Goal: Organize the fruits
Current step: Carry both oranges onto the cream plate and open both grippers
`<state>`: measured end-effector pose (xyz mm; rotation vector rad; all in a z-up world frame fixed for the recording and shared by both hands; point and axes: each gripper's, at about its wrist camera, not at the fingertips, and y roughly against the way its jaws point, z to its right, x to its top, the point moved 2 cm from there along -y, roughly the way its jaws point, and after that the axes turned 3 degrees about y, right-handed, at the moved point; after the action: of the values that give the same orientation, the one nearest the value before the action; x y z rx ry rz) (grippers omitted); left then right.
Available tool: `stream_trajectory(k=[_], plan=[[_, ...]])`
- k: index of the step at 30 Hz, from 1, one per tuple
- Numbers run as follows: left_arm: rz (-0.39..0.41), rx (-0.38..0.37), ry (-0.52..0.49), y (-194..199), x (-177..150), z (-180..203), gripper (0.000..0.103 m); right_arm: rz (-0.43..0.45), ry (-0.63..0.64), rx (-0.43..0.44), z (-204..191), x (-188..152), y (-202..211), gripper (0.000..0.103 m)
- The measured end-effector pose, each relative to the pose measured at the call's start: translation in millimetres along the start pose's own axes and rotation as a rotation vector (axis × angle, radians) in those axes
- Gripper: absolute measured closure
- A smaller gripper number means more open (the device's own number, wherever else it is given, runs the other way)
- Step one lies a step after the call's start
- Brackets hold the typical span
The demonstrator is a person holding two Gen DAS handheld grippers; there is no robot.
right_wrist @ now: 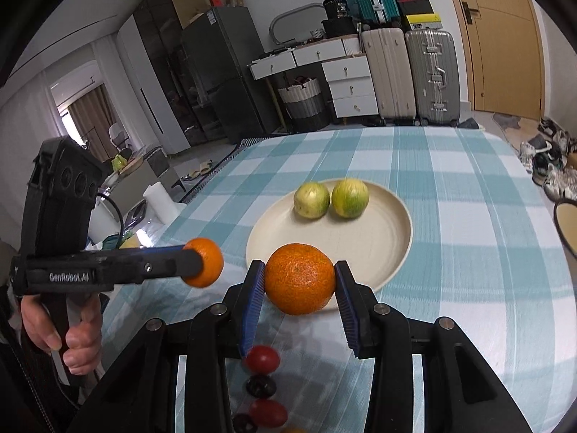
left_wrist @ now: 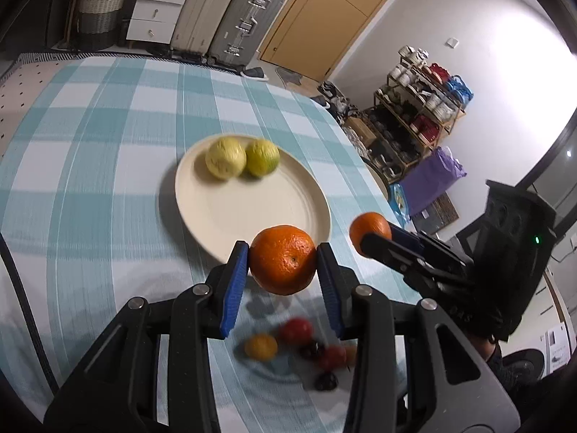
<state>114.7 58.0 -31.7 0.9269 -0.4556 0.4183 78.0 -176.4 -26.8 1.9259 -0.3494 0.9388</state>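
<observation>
A cream plate [left_wrist: 230, 216] [right_wrist: 382, 241] lies on the checked tablecloth and holds two yellow-green fruits [left_wrist: 224, 157] [left_wrist: 262, 157] [right_wrist: 312, 200] [right_wrist: 349, 197] at its far side. My left gripper [left_wrist: 283, 258] is shut on an orange [left_wrist: 283, 259] and holds it above the plate's near rim. It shows from the side in the right wrist view [right_wrist: 203, 267]. My right gripper [right_wrist: 299, 278] is shut on a second orange [right_wrist: 300, 278], also above the near rim. It shows at the right of the left wrist view [left_wrist: 371, 232].
Small red, dark and yellow fruits [left_wrist: 295, 330] [right_wrist: 261, 359] lie on the cloth under the grippers. The table edge [left_wrist: 364, 158] drops off at the right, with shelves and shoes beyond. A dark-rimmed dish [right_wrist: 566, 227] sits at the right edge.
</observation>
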Motion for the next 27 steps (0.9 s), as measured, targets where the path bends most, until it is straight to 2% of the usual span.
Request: stream_trajectory(k=[8,14,27], plan=[[-0.018,0.011,0.008,-36.6,38.4,-0.9,0.068,0.009,0.026,-0.035,13.1,23.9,-18.5,0.063],[-0.046,0.014,0.03,-68.2,56.0,-5.0,0.068,-0.004,-0.024,-0.034,34.3,37.6,-38.3,0.063],[-0.088,0.037,0.029,-116.7,74.5,-9.5,0.068,-0.054,-0.084,-0.057,71.8,44.3,-78.5,0.063]])
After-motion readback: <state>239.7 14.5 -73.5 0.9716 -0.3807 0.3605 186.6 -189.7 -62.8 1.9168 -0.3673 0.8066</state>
